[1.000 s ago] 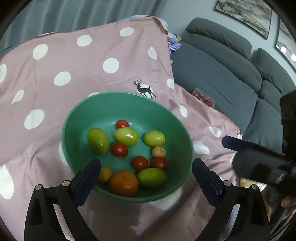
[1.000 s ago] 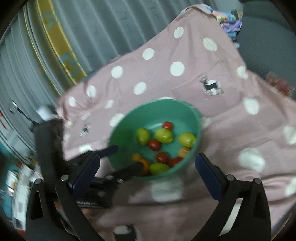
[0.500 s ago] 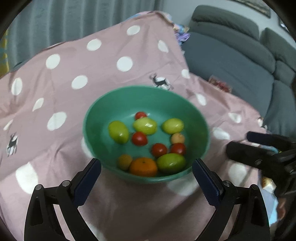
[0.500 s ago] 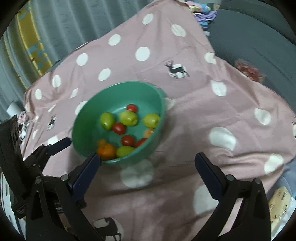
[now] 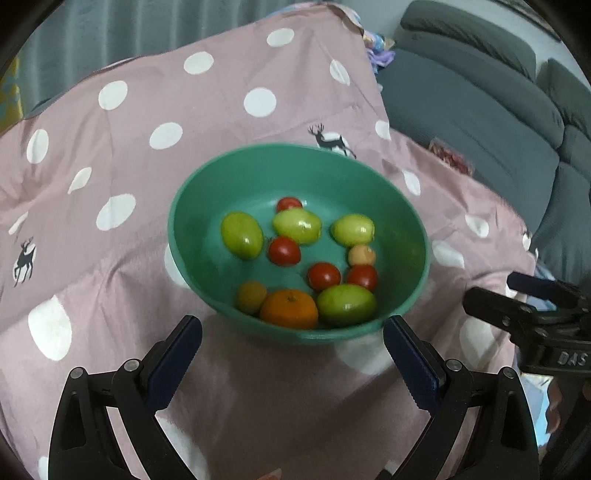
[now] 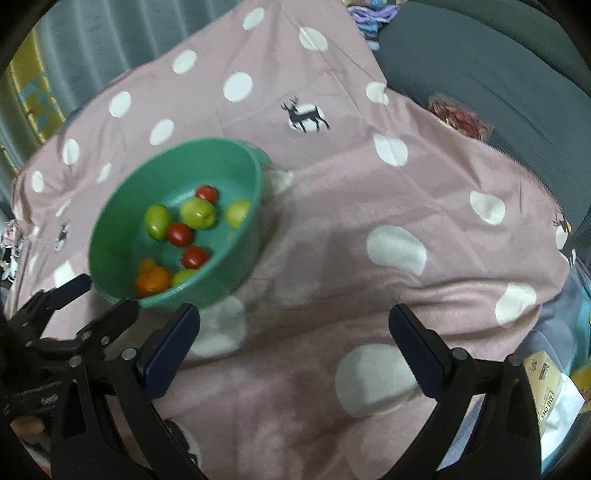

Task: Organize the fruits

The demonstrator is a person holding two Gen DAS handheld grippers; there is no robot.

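A green bowl (image 5: 207, 192) (image 6: 122, 192) sits on a pink polka-dot cloth (image 5: 110, 155) (image 6: 369, 184). It holds several fruits: green oval ones (image 5: 242, 233), red tomatoes (image 5: 283, 251) (image 6: 180, 234), an orange (image 5: 289, 308) (image 6: 153, 280) and small yellowish ones (image 5: 252, 297). My left gripper (image 5: 291, 350) stands open just in front of the bowl's near rim, nothing between its fingers. It also shows at the lower left of the right wrist view as the left gripper (image 6: 94, 295). My right gripper (image 6: 293, 343) is open above bare cloth, right of the bowl. In the left wrist view the right gripper (image 5: 517, 291) shows at the right edge.
A grey sofa (image 5: 480, 110) (image 6: 498, 66) runs along the right behind the cloth, with a small red packet (image 5: 448, 158) (image 6: 460, 120) on its seat. Curtains (image 5: 110, 33) hang at the back. Paper packaging (image 6: 546, 387) lies at the lower right.
Both grippers drew back from the bowl. The right gripper swung to the right, so the bowl slid to the left of its view. Both stayed open.
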